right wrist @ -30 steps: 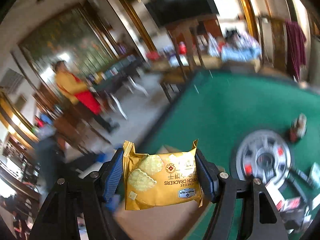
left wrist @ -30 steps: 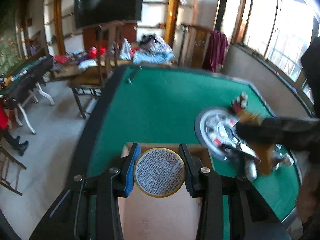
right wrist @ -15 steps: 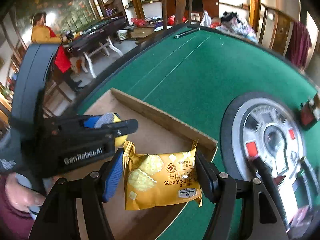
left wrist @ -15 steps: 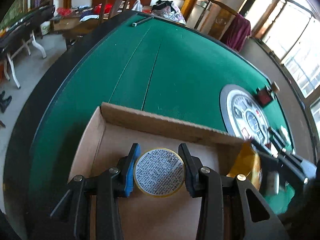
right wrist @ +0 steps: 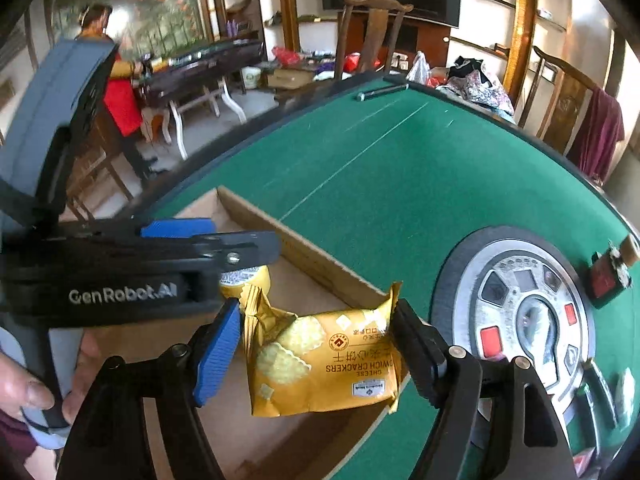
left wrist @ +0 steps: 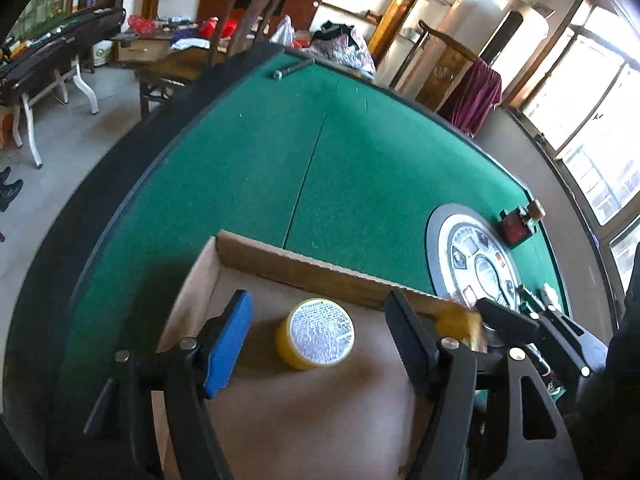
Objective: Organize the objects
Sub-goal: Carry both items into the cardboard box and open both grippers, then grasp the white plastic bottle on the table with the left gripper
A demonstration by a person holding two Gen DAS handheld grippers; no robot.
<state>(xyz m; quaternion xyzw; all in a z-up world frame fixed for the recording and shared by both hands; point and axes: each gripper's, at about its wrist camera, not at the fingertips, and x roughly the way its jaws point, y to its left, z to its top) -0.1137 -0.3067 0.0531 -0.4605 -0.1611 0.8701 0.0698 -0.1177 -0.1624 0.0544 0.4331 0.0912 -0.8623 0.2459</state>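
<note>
Cardboard box (left wrist: 304, 268) sits on the green felt table (left wrist: 360, 152) at its near edge, low walls, open top: that's the collection bin.

Left gripper (left wrist: 320, 344): jaws spread wide, nothing between the pads. Yellow tub (left wrist: 316, 334) with a white printed end face lies on the box floor, between the fingers but clear of both. Reads as a finished drop; the tub is near the far wall, which leaves floor space free toward the front.

Right gripper (right wrist: 318, 356): jaws look parted, with a small gap showing at the blue pad (right wrist: 218, 354) on one side. The cracker packet (right wrist: 324, 360), yellow foil and cheese sandwich crackers by the label, sits between them over the box's right edge and looks slack, tilted. Can't tell whether the black pad touches it, or whether it's resting on anything. My read: it's being let go here so it lands beside the tub, not on it.

In the right wrist view, the left gripper body (right wrist: 132, 276) crosses just above the tub. Both tools are crowded over the same corner, so there's collision risk if either swings sideways.

Round silver-and-black dial (right wrist: 528, 316) lies flat on the felt to the right of the box, small items around it, a red-and-black thing (right wrist: 608, 276) beyond. Probably the remaining pile to sort.

Next, in my judgement: left lifts straight up and out, then right clears.
</note>
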